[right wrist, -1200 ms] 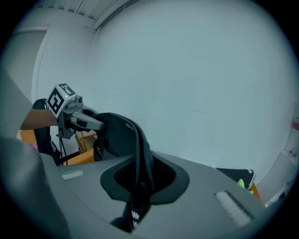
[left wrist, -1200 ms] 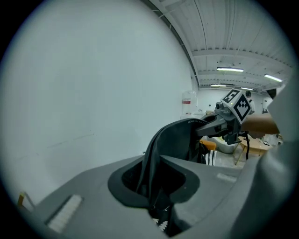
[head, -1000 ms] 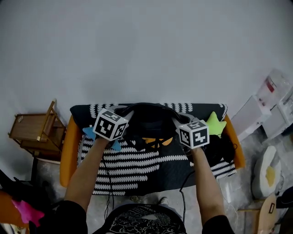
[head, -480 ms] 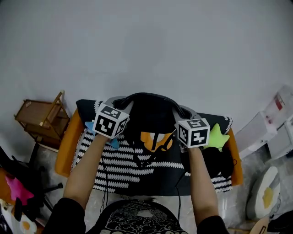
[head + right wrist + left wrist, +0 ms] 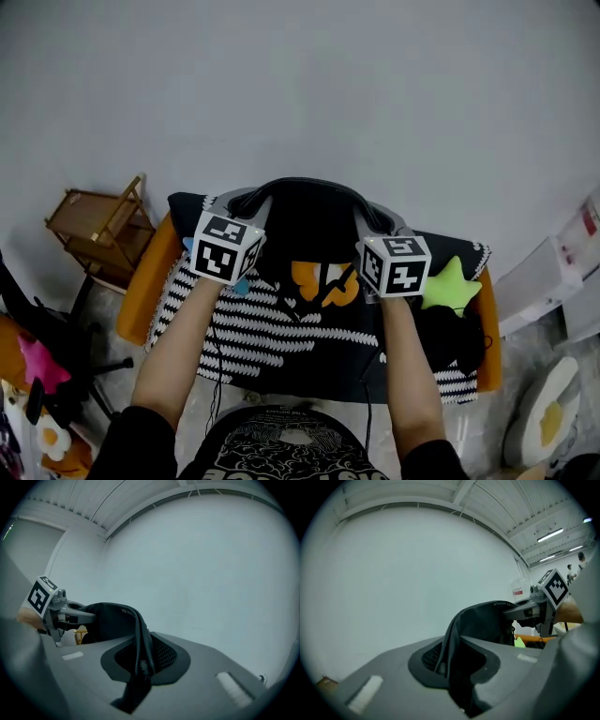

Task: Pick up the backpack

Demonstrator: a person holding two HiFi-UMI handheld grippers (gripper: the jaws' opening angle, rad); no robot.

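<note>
In the head view a black backpack [image 5: 309, 225] with an orange patch hangs between my two grippers, above a striped blanket [image 5: 272, 328]. My left gripper [image 5: 247, 204] is shut on the pack's left top edge, and my right gripper [image 5: 371, 216] is shut on its right top edge. The left gripper view has black fabric of the backpack [image 5: 487, 620] pinched between the jaws of the left gripper [image 5: 451, 667]. The right gripper view shows the same on the other side: the right gripper [image 5: 139, 666] clamps a fold of the backpack [image 5: 112, 618].
An orange couch [image 5: 141, 291] under the blanket stands against a white wall. A green star cushion [image 5: 450, 286] lies at its right end, with a dark bundle just below it. A wooden rack [image 5: 98, 220] stands at the left. A pink star toy [image 5: 42, 366] lies on the floor.
Both grippers have risen with the backpack between them. More of the pack and its orange patch now shows above the blanket. The head view has swung slightly.
</note>
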